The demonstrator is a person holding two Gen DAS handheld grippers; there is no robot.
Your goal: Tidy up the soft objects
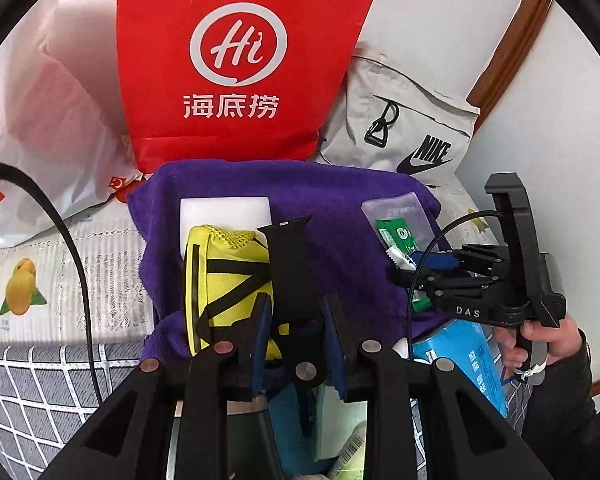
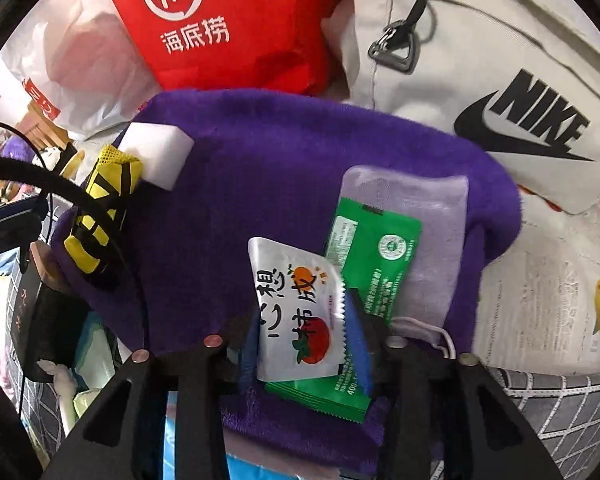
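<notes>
A red bag (image 1: 236, 60) fills the upper centre of the left wrist view, printed in white with a ringed "Hi" and three Chinese characters, 海底捞. To its right leans one pale grey bag (image 1: 400, 120) with a black NIKE swoosh logo and a dark metal clip. At the upper left lies one white plastic bag (image 1: 40, 120) with small red marks. Below these a purple towel (image 1: 320, 208) spreads across the middle of both views.

On the towel, left of centre, sits one yellow mesh pouch (image 1: 224, 276) crossed by black straps, overlapping one white foam block (image 1: 224, 208) behind it. A black strap (image 1: 290, 264) runs up from the left gripper (image 1: 296, 320); its blue pads appear clamped on the strap's lower end — though the base is partly hidden there.

In the right wrist view one clear pouch (image 2: 432, 216) lies at centre right. Over it rests a green sachet (image 2: 374, 256) with a round white seal and fine print too small to read; a second green edge marked "400" shows lower down, so there may be two. One white sachet (image 2: 296, 312) with tomato pictures and black Chinese writing lies between the blue pads of the right gripper (image 2: 304, 344) — the jaws stand parted and do not seem to press it.

A blue packet (image 1: 464, 360) shows at lower right of the left view.
</notes>
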